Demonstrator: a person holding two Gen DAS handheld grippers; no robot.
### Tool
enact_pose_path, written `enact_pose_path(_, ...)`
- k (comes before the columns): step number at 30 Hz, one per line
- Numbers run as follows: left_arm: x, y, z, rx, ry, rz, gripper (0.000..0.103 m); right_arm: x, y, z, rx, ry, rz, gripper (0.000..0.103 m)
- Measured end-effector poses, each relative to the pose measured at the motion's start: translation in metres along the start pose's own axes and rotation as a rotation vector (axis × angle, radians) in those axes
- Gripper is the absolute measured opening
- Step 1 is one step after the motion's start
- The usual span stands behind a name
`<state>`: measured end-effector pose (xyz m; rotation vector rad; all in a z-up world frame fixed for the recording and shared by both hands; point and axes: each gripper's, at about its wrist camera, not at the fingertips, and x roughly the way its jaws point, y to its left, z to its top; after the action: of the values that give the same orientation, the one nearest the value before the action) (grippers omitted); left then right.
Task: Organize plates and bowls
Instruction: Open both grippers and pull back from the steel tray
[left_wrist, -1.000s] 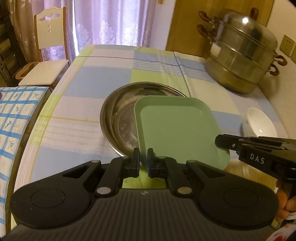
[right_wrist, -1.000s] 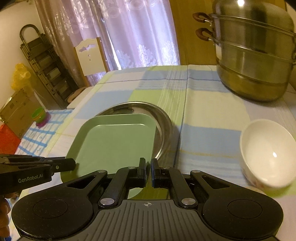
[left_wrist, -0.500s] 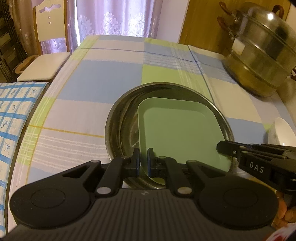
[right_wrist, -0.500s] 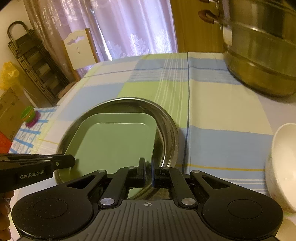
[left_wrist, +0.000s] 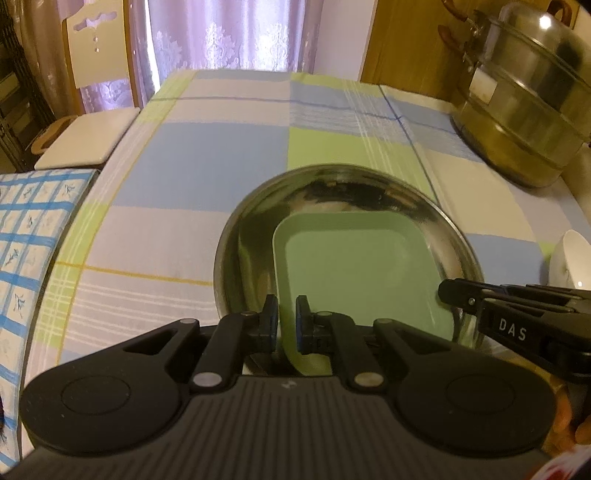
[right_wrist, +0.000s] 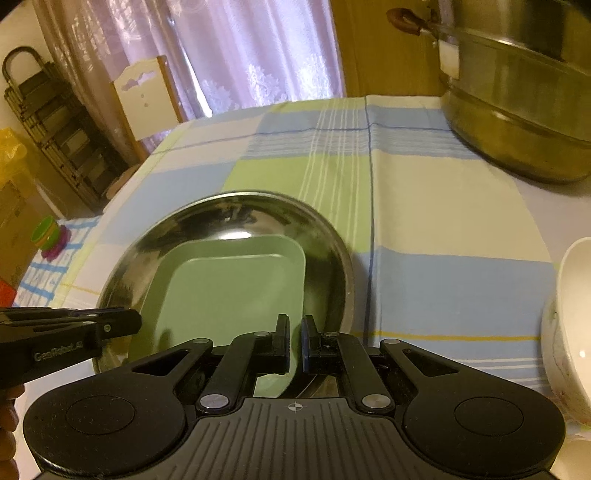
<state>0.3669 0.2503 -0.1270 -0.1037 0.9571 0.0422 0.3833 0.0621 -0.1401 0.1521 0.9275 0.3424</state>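
Tablecloth (left_wrist: 207, 173) below; both jaws nearly shut, clamping green plate (left_wrist: 354, 273) rim inside steel dish (left_wrist: 236, 236).

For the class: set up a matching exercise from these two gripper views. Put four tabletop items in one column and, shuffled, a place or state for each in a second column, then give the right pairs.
1. green plate
2. steel dish
3. white bowl
4. steamer pot

A. far right corner of the table
B. empty, right of the dish
C. gripped at its near edge by both grippers
D. round, under the plate

Pairs: 1-C, 2-D, 3-B, 4-A

Both the left gripper (left_wrist: 286, 317) and right gripper (right_wrist: 294, 338) angle downward, jaws clamped.
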Motion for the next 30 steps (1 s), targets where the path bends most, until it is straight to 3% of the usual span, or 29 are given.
enact_pose_path(11, -0.051, -0.006, -0.003, -0.01, -0.05, -0.011, 0.009, -0.053, -0.003, 0.006, 0.031, -0.084, 0.084, 0.007)
enact_pose_path(17, -0.095, -0.015, -0.019, -0.018, -0.079, 0.009, 0.017, -0.097, -0.005, -0.005, 0.04, -0.114, 0.12, 0.011)
enact_pose_path(22, -0.127, -0.028, -0.042, -0.037, -0.074, 0.003, 0.018, -0.134, -0.012, -0.025, 0.058, -0.126, 0.147, 0.033)
enact_pose_path(30, -0.168, -0.064, -0.083, -0.028, -0.068, -0.012, 0.018, -0.189, -0.023, -0.059, 0.05, -0.141, 0.165, 0.042)
